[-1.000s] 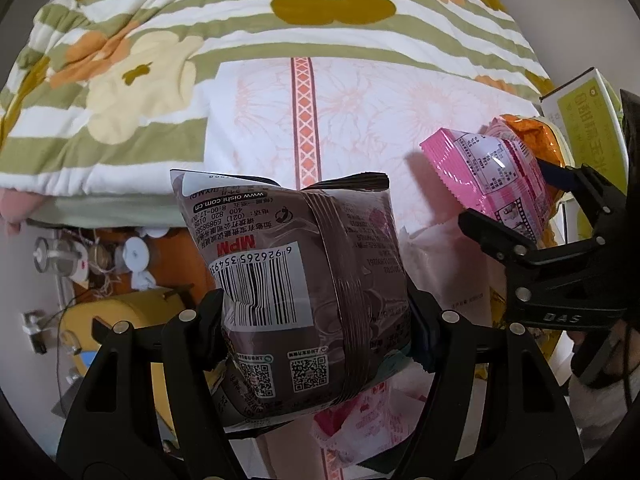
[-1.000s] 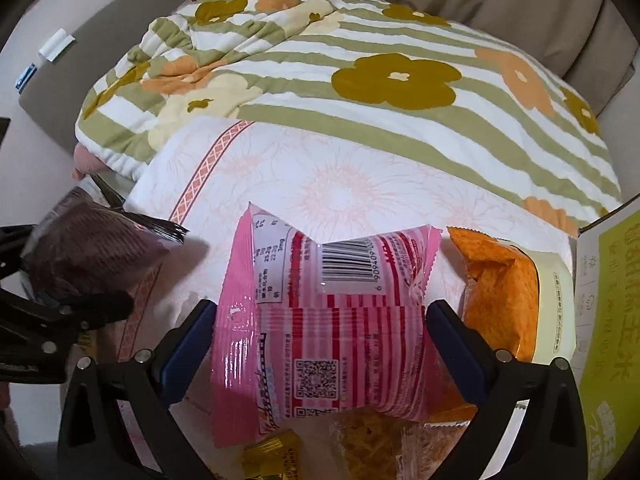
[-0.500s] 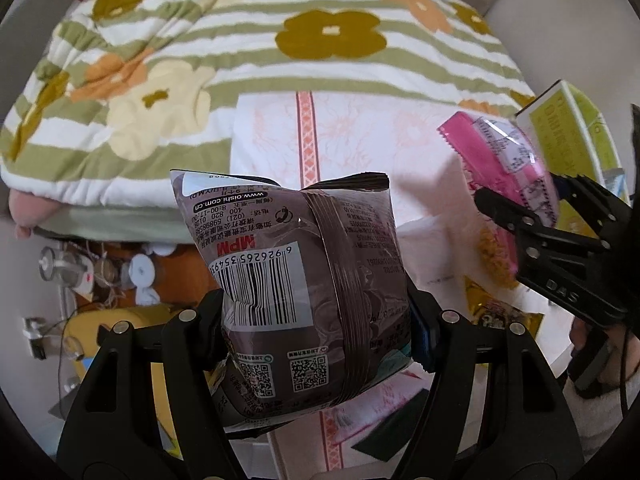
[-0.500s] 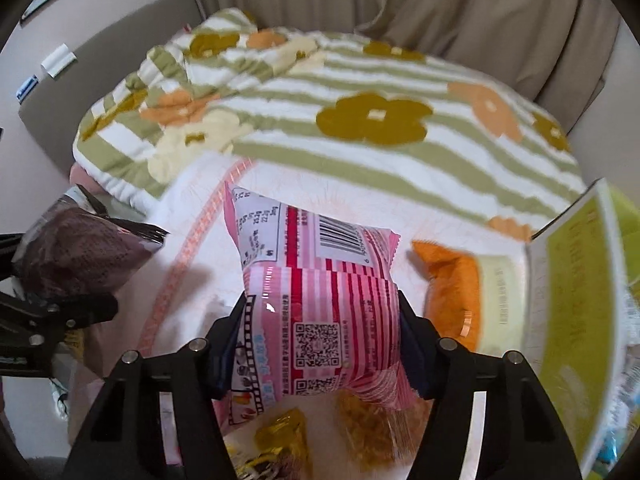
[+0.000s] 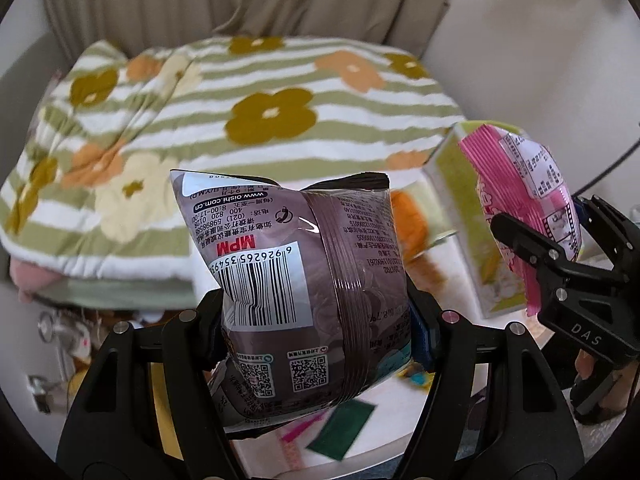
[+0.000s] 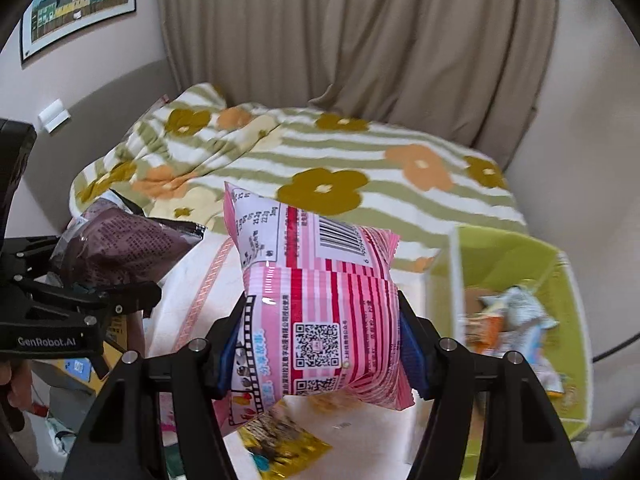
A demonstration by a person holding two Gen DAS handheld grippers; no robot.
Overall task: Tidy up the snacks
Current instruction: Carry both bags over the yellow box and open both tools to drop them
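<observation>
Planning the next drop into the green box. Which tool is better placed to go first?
Right. The right tool, gripping the pink striped snack packet, sits right beside the open green cardboard box. The left tool, holding the brown snack bag, is farther away.

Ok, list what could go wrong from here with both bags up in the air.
1. The brown bag and the pink bag are puffy, air-filled packs pinched across the middle; a tighter squeeze might burst them or crush the contents.
2. The left gripper and right gripper are close side by side; swinging toward the green box could knock them together.
3. The box already holds snacks, so a dropped bag may land on its rim.
</observation>
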